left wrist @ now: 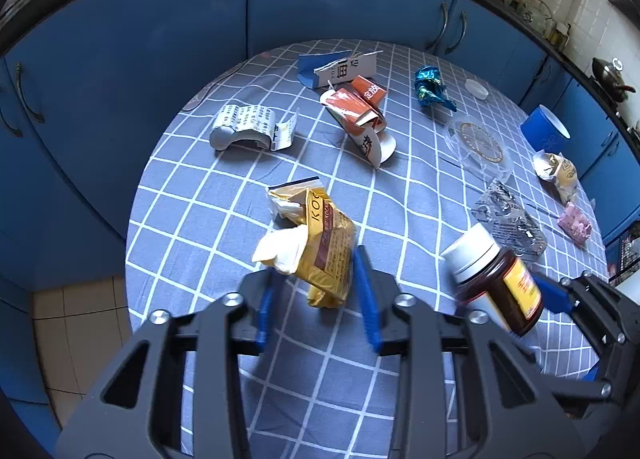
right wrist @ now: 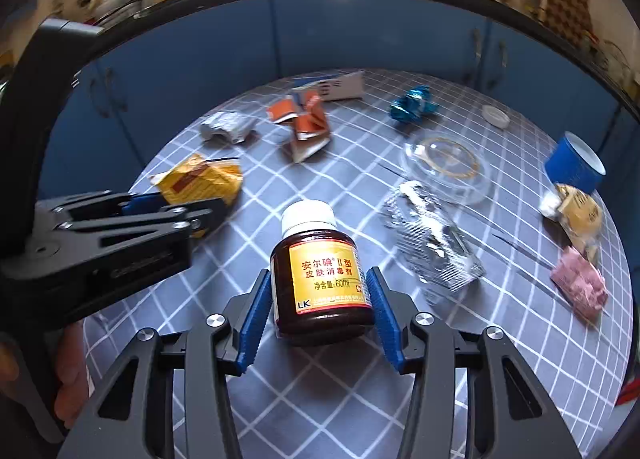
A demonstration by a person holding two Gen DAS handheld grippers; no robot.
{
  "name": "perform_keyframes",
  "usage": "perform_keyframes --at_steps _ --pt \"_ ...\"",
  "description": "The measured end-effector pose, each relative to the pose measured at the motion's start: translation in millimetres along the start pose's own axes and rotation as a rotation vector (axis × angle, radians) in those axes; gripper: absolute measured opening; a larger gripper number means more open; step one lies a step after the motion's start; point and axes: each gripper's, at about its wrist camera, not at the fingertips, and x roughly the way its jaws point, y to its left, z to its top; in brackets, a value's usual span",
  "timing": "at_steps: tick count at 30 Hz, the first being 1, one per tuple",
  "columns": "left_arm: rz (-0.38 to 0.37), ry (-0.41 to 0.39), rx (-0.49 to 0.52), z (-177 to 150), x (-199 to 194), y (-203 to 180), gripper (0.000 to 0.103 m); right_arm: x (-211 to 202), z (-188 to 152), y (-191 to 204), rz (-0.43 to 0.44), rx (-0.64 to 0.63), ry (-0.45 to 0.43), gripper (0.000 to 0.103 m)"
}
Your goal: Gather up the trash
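A crumpled yellow wrapper lies on the checked tablecloth. My left gripper has its blue pads either side of the wrapper's near end, touching it. It also shows in the right wrist view, with the left gripper on it. My right gripper is shut on a brown bottle with a white cap and yellow label, held above the table. The bottle also shows in the left wrist view.
More trash lies around: an orange carton, a white printed pack, a blue-white box, blue foil, a silver blister pack, a clear lid, a blue cup. Blue cabinets ring the table.
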Motion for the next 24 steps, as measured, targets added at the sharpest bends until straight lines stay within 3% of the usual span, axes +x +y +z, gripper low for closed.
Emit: perform_keyframes --at_steps 3,8,17,24 --pt "-0.002 -0.016 -0.003 2 -5 -3 0.022 -9 0 -3 -0.017 0.002 -0.031 0.044" --pt "-0.002 -0.063 0.051 11 -17 -27 0.020 -28 5 -30 -0.049 0.058 -0.082 0.044" --pt "-0.085 -0.145 0.211 40 -33 -124 0.020 -75 4 -103 -0.187 0.154 -0.180 0.044" --pt "-0.124 -0.139 0.323 45 -18 -202 0.020 -101 -14 -172 -0.273 0.275 -0.211 0.044"
